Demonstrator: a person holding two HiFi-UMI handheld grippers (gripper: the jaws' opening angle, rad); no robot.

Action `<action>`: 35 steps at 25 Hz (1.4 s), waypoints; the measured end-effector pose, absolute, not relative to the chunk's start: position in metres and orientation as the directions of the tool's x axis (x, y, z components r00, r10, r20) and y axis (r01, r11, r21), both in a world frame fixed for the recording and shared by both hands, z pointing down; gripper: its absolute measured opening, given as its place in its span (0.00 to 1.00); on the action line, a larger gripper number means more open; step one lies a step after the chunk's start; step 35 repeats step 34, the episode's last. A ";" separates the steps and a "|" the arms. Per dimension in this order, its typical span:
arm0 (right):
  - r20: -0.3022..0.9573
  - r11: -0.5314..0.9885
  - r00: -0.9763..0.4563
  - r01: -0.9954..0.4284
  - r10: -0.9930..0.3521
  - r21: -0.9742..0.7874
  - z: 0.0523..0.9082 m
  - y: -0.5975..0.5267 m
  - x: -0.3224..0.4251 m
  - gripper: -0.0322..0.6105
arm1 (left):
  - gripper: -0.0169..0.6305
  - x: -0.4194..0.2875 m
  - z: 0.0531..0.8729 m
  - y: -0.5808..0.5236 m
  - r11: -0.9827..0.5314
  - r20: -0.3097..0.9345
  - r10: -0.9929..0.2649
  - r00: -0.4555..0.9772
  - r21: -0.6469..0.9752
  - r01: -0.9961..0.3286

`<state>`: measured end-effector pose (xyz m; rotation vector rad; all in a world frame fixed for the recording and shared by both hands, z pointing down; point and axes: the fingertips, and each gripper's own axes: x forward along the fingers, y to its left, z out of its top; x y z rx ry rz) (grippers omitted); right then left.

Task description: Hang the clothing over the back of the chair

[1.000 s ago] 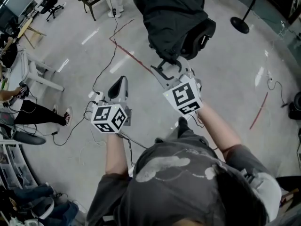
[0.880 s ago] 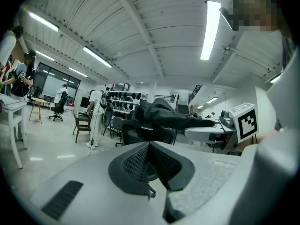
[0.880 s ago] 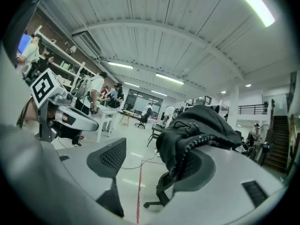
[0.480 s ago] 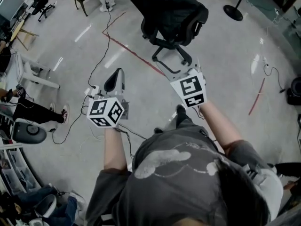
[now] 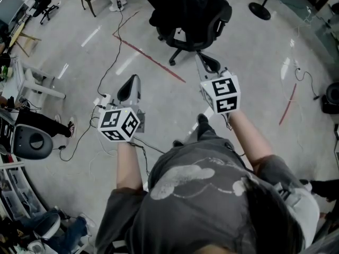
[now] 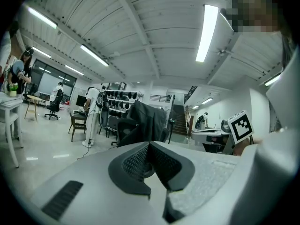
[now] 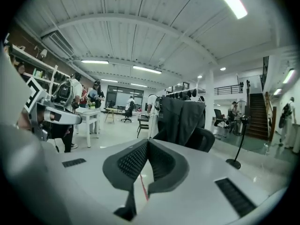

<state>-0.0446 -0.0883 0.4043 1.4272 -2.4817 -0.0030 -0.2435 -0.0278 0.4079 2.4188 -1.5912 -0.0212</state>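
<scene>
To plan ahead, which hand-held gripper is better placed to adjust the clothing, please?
Probably the right hand-held gripper: it sits nearer the chair and clothing than the left hand-held gripper.

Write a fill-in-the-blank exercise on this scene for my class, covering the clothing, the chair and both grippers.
The clothing hangs over the ____ of the chair.
The right gripper has its jaws ____, with nothing between them.
The left gripper holds ____.
The tape line on the floor is ____.
Missing words: back; shut; nothing; red.
</scene>
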 end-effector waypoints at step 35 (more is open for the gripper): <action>0.342 0.722 -0.670 -0.691 -0.659 0.036 0.461 -0.048 -0.112 0.03 | 0.03 -0.263 0.477 0.011 -0.342 0.287 -0.884 0.369 0.140 -0.929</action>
